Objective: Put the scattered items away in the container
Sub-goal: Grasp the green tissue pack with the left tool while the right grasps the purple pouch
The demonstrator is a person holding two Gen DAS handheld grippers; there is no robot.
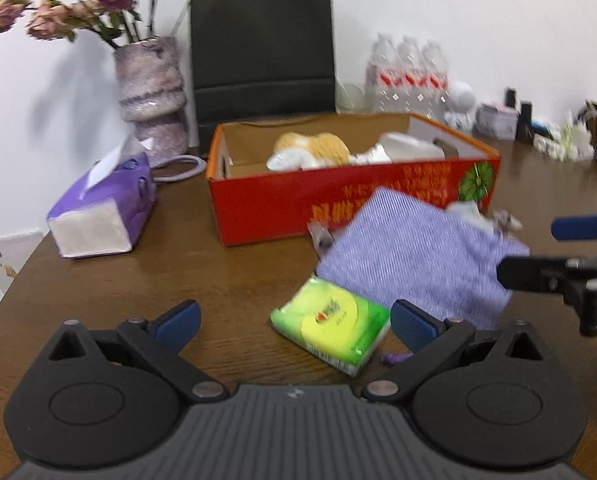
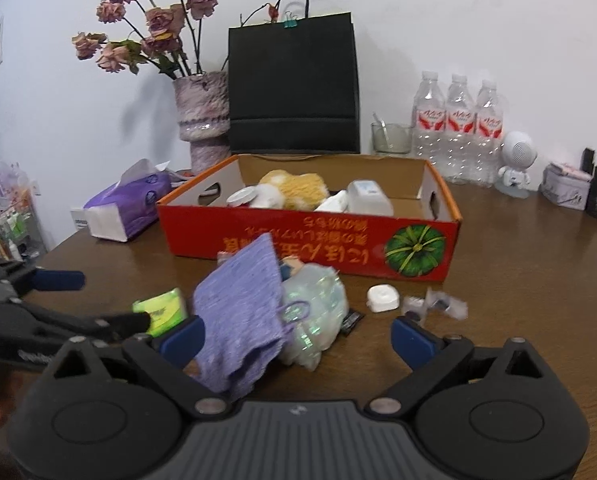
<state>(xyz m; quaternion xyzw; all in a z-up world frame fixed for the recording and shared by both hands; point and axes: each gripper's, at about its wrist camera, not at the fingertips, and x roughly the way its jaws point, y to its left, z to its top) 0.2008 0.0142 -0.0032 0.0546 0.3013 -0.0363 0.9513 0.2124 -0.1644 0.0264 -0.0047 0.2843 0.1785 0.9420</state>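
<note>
I hold both tongs apart: my left gripper (image 1: 294, 322) faces the green tissue packet (image 1: 332, 326), my right gripper (image 2: 298, 338) straddles the purple knitted pouch (image 2: 240, 312) near the red cardboard box (image 2: 298, 240).

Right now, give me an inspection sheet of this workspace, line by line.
Surface: brown wooden table, crowded at the back.
Job's things: red cardboard box open, already holding a yellow plush and white items; purple cloth, clear plastic bag, green tissue pack, white square case and small wrapped bits lie on the table in front of it.
Clutter: purple tissue box, vase of dried roses, black paper bag, three water bottles, white figurine.
Grippers: left gripper open, at the tissue pack; right gripper open, at the cloth and bag.
Cables: lilac cord by the vase.
Surroundings: white wall; shelf at far left.
</note>
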